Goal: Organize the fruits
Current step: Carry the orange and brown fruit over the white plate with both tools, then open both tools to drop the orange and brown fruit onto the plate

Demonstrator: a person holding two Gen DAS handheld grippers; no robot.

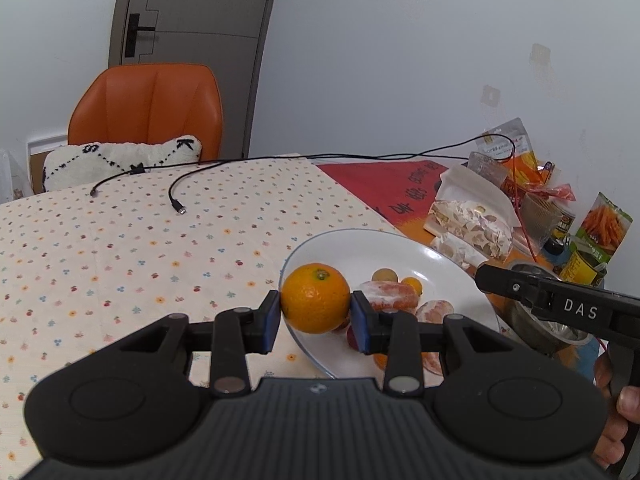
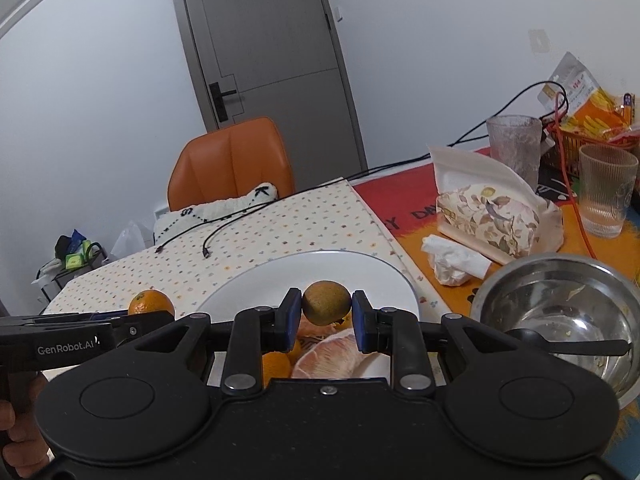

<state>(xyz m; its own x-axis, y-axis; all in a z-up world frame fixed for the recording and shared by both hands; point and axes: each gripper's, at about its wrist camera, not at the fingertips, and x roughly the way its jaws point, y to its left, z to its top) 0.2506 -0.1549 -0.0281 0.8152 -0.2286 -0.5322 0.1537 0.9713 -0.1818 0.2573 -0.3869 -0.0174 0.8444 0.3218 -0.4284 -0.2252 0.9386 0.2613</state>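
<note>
A: Black left gripper (image 1: 315, 322) fills the bottom of the left wrist view. Its blue-padded fingers (image 1: 273, 320) press both sides of a round bright orange mandarin with a green stem scar (image 1: 315, 298). Jaws part-closed, width set by the fruit.

B: Position of the mandarin?

A: Held at the near left rim of the white round plate (image 1: 448, 276), over the edge where plate meets the cream tablecloth dotted with small flowers (image 1: 140, 248). Whether it touches the plate I cannot tell.

B: Plate contents?

A: Peeled pinkish citrus segments (image 1: 390, 295), a small tan round fruit (image 1: 385, 276) and a small orange one (image 1: 412, 285) behind them.

B: Other side?

A: Black right gripper (image 2: 326, 322) is clamped on a small dull olive-brown round fruit (image 2: 326, 303), jaws narrowed to its width. It is held above the plate's near half, over a large peeled segment (image 2: 328, 354). The mandarin (image 2: 151, 303) shows at the left of this view, behind the left gripper's body marked "GenRobot.AI".

B: Surroundings?

A: Stainless steel bowl (image 2: 560, 312) just right of the plate, black spoon (image 2: 560, 345) lying in it. Floral tissue pack (image 2: 488, 220), crumpled white tissue (image 2: 452, 262) and two ribbed clear glasses (image 2: 608, 196) beyond. Orange chair (image 1: 148, 108) at the far table edge; two black cables (image 1: 176, 196) lie on the cloth.
</note>
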